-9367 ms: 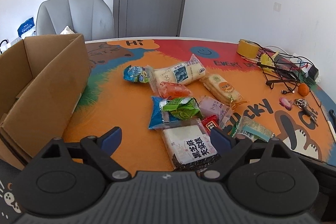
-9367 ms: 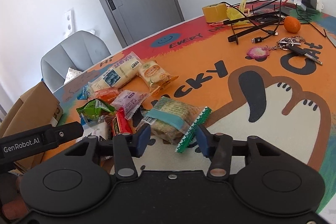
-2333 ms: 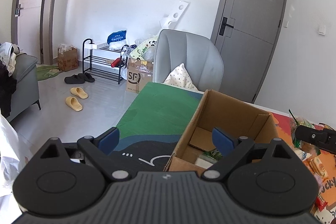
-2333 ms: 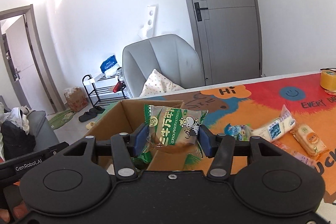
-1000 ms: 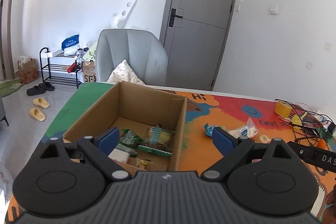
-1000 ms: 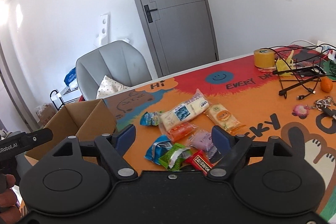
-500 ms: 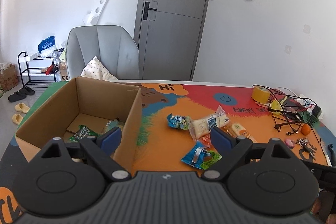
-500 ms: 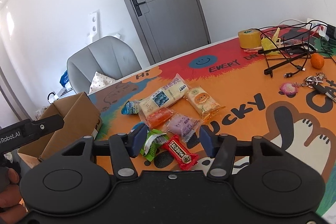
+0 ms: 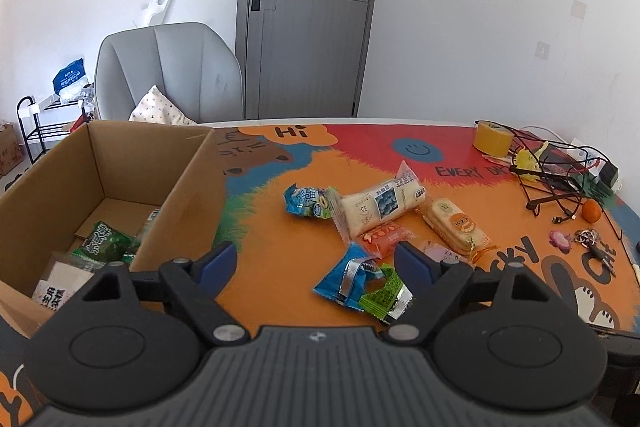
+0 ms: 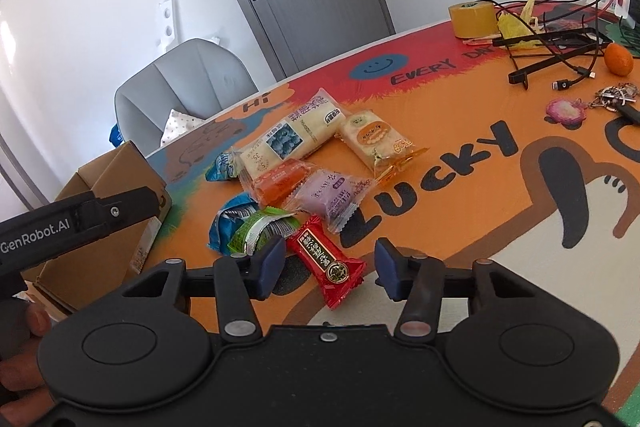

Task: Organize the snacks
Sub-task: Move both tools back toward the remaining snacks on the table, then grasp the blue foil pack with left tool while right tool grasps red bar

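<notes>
Loose snack packets lie on the colourful table mat (image 9: 280, 251). My left gripper (image 9: 316, 263) hovers low over it, jaws closing but still wide. A blue packet (image 9: 346, 281) and a green packet (image 9: 384, 297) lie between its fingers, untouched. The right gripper (image 10: 330, 261) is down at the mat with jaws closing around a red packet (image 10: 326, 267), and its pads stand clear of it. The open cardboard box (image 9: 180, 203) at the left holds a green packet (image 9: 104, 243) and a white one (image 9: 54, 291).
Behind the grippers lie a long white roll pack (image 9: 382, 205), an orange packet (image 9: 382, 237), a purple packet (image 10: 330, 193) and a biscuit pack (image 9: 454, 225). Tape roll (image 9: 492, 137), cables (image 9: 552, 179), a small orange (image 9: 591, 211) and keys (image 9: 592, 239) crowd the right. A grey chair (image 9: 168, 71) stands beyond the table.
The left gripper swung right from over the box to the snack pile and sank. The right gripper dropped to the mat and its jaws narrowed around the red packet.
</notes>
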Tool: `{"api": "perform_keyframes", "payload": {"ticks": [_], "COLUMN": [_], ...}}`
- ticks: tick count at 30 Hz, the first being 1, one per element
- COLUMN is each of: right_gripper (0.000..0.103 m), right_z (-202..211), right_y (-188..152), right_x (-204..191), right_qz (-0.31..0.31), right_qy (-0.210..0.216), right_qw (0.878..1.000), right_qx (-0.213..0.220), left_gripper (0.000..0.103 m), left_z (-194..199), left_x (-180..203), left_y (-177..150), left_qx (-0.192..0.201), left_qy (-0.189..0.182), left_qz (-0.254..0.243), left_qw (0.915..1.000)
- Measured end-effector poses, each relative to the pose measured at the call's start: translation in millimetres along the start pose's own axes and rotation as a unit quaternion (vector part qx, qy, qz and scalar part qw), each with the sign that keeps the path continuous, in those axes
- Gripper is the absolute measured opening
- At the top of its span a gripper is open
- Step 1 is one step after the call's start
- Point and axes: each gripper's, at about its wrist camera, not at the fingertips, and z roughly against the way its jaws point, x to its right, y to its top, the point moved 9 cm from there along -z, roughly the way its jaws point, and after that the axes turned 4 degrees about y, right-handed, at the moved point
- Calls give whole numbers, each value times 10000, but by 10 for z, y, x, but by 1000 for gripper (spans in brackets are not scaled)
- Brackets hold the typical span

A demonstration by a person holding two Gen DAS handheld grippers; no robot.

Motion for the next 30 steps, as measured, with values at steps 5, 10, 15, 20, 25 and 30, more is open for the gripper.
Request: {"api": "perform_keyframes", "payload": {"ticks": [5,10,15,20,25,30], "right_gripper": [46,32,22,20,25,33], "right_z": [-175,-224,-160,-107,-105,-179], "right_y": [-60,-45,-42,-75,-66,-68], "right_x": [18,31,93,85,43,-7], "right_qz": [8,121,-45,-26,11,143], "right_qy": [28,9,174,224,282,191], "right_qw": [9999,9999,9998,9997,9994,9996], "right_qx": [-161,-87,-71,-133,-180,-171], "left_gripper": [79,74,74,74,54,48], "left_z": [-202,-389,-506,-645,-725,-710], "left_x": [57,67,133,213,252,221], "left_y": [-76,-150,-167,-201,-253,-253], "left_qx": [-173,-398,-449,-515,-546,-489], "left_qy": [17,58,90,147,91,59], "left_qz": [-12,34,-33,-107,-101,-91], "left_qw": [9998,9992,9989,9985,9984,9987]}}
